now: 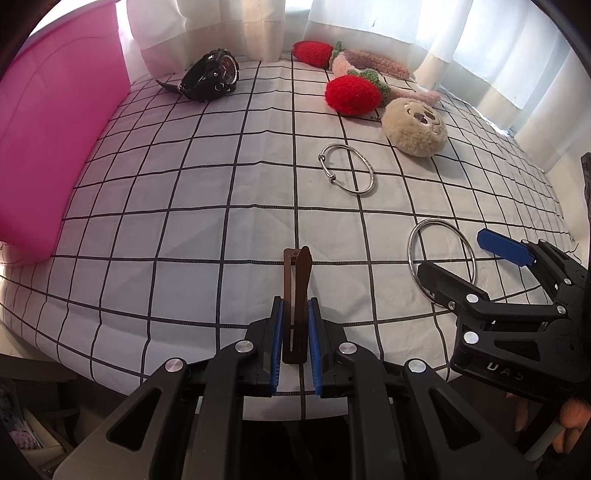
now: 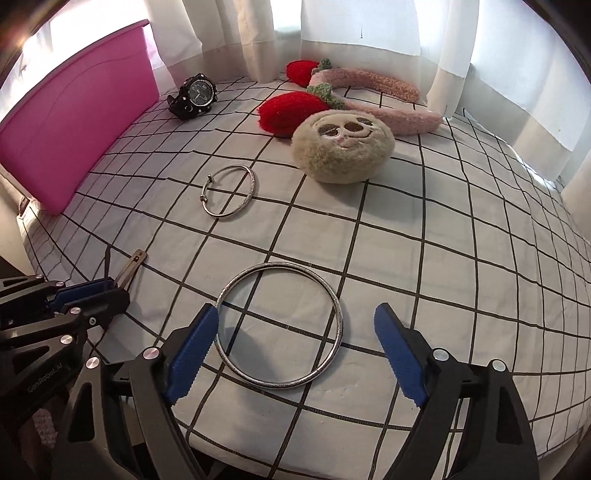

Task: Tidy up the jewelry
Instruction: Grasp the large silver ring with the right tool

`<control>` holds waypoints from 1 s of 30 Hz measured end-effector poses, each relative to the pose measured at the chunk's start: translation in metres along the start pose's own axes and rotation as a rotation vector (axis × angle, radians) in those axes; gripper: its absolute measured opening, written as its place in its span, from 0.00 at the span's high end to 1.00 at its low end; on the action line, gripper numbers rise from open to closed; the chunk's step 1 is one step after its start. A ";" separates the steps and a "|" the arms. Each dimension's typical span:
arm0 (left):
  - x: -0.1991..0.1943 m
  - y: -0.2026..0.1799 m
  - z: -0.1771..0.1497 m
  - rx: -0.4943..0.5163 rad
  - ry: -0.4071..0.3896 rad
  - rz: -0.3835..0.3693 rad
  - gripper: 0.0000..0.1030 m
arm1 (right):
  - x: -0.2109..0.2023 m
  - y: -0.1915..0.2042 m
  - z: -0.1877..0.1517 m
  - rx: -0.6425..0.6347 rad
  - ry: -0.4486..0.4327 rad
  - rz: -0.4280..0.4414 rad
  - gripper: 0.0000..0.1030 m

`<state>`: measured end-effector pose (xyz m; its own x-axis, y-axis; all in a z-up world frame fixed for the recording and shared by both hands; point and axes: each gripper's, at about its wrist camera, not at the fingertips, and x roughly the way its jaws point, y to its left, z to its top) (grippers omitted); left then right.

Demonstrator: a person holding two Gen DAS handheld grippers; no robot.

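Left tongs [image 1: 295, 332]: jaws narrow, clamped on a brown hair clip [image 1: 296, 291], which stands between the blue pads with its tip pointing away from the camera over the checked cloth [image 1: 207, 206]. In the right wrist view the same tongs [image 2: 107, 291] show at the lower left, with the clip [image 2: 130, 267] projecting past the pads.

Right tongs [image 2: 291, 354]: jaws wide, holding nothing. The large silver bangle [image 2: 279, 325] lies flat on the cloth between the two blue fingers [image 2: 192, 350]; its near-left rim sits just beside the left pad (contact there cannot be confirmed), while its right rim is clear of the right pad. From the left wrist view the right tongs [image 1: 476, 266] spread over the bangle [image 1: 441, 262], one black finger crossing the ring.

Other items on the surface:
- Smaller open silver bracelet [image 2: 229, 192] lies flat, farther out than the bangle and well apart from both tongs.
- Round beige plush face [image 2: 341, 147] rests beyond it.
- Two red strawberry plush pieces [image 2: 288, 112] on a pink fuzzy headband [image 2: 384, 92] lie at the far edge near the curtain [image 2: 369, 26].
- Black wristwatch [image 2: 194, 96] sits at the far left, near the pink storage bin [image 2: 77, 122].
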<state>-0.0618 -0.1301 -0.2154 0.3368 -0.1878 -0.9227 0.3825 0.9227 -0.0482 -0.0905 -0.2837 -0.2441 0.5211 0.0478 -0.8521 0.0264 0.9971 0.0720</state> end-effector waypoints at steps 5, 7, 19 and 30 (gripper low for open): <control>0.000 0.001 0.000 0.001 -0.001 -0.002 0.87 | -0.003 -0.008 0.001 0.088 -0.007 0.076 0.20; 0.000 0.000 0.000 -0.001 -0.001 -0.002 0.87 | -0.001 -0.002 0.001 0.041 -0.011 0.037 0.20; 0.001 -0.006 -0.001 0.027 -0.005 0.030 0.87 | 0.007 0.009 -0.010 -0.053 -0.101 -0.103 0.09; 0.001 -0.005 -0.001 0.027 -0.004 0.029 0.87 | 0.004 0.014 -0.002 -0.094 -0.042 -0.080 0.31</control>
<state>-0.0647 -0.1347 -0.2167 0.3515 -0.1622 -0.9220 0.3955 0.9184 -0.0108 -0.0903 -0.2693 -0.2473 0.5560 -0.0324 -0.8306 -0.0095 0.9989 -0.0454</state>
